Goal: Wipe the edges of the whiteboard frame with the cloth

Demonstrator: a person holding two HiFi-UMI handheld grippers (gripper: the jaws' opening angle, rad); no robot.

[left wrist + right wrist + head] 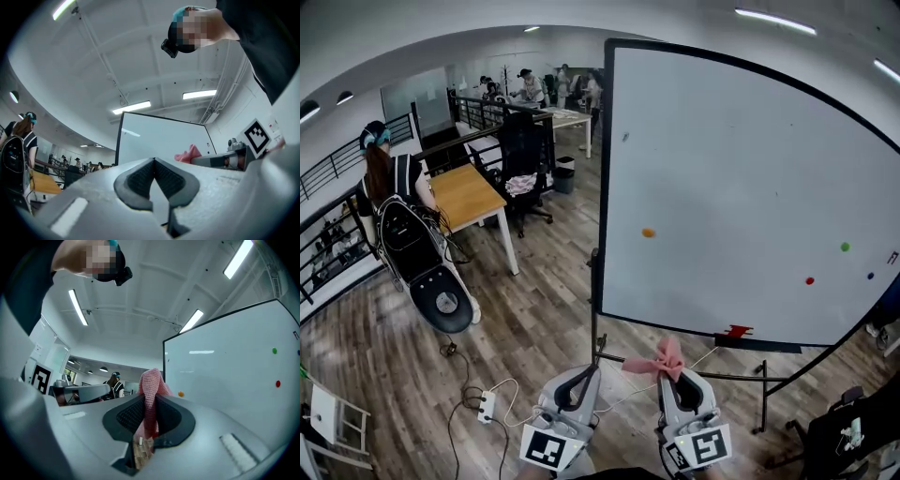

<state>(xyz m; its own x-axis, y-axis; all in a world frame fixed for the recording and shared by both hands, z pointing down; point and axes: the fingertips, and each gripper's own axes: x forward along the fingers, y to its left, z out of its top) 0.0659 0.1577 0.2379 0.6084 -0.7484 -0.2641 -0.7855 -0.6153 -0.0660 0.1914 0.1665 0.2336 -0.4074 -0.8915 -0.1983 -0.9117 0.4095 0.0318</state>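
Cloth [151, 385] is clamped in your R gripper [149, 401] fingers, near the whiteboard [741, 187] lower edge. Your L gripper [153, 164] fingers are closed together w/ nothing btwn.

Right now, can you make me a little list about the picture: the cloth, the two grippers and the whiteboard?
cloth: pink, bunched up
right hand-held gripper: shut on the cloth
left hand-held gripper: shut, nothing in it
whiteboard: upright, ahead of both grippers
frame: black; the cloth seems to sit just below its bottom edge
marks on the board: orange dot, green dot, red dot
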